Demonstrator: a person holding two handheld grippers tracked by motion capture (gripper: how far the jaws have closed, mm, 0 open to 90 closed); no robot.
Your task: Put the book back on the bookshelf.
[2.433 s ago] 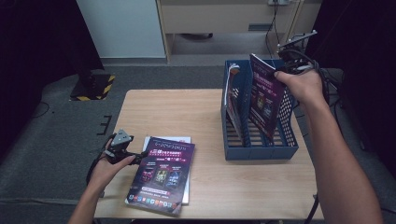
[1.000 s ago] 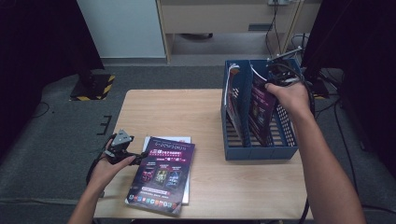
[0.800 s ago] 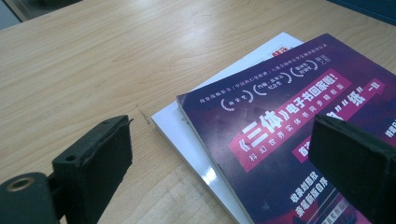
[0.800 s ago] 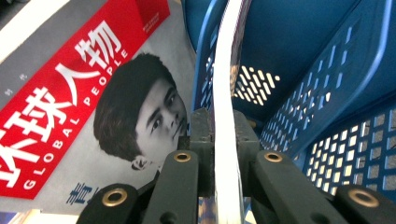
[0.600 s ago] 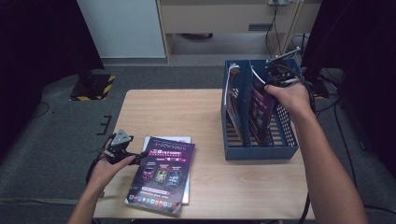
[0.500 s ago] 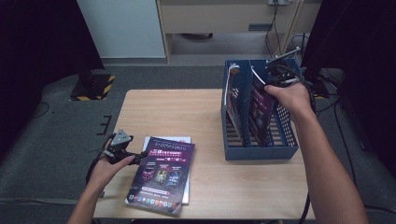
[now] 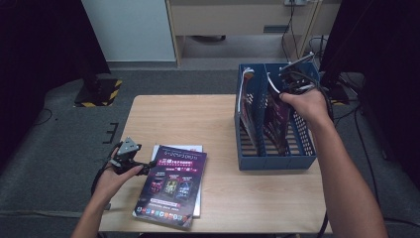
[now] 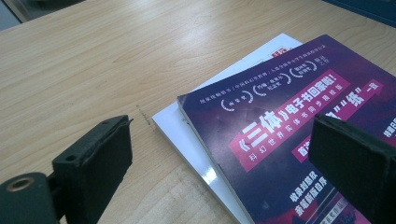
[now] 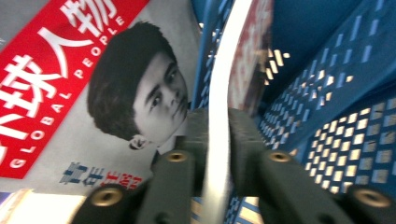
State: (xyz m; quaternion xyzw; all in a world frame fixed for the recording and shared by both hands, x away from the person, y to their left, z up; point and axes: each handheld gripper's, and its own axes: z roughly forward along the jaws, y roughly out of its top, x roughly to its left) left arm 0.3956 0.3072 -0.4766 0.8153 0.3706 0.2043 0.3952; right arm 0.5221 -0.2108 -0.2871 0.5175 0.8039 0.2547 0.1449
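At the near left of the bench (image 7: 218, 119), the left claw (image 7: 148, 169) stands apart, just beside a purple magazine (image 7: 171, 186) that lies on a white booklet (image 8: 189, 140). At the far right, the right claw (image 7: 277, 91) is clamped on the top edge of a magazine (image 7: 275, 121) standing upright in a middle slot of the blue rack (image 7: 277, 161), beside another magazine (image 9: 70, 93).

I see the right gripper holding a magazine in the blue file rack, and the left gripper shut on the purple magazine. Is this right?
Not quite: the left gripper has its jaws open above the purple magazine, as the left gripper view shows. The right gripper does clamp a magazine in the blue file rack.
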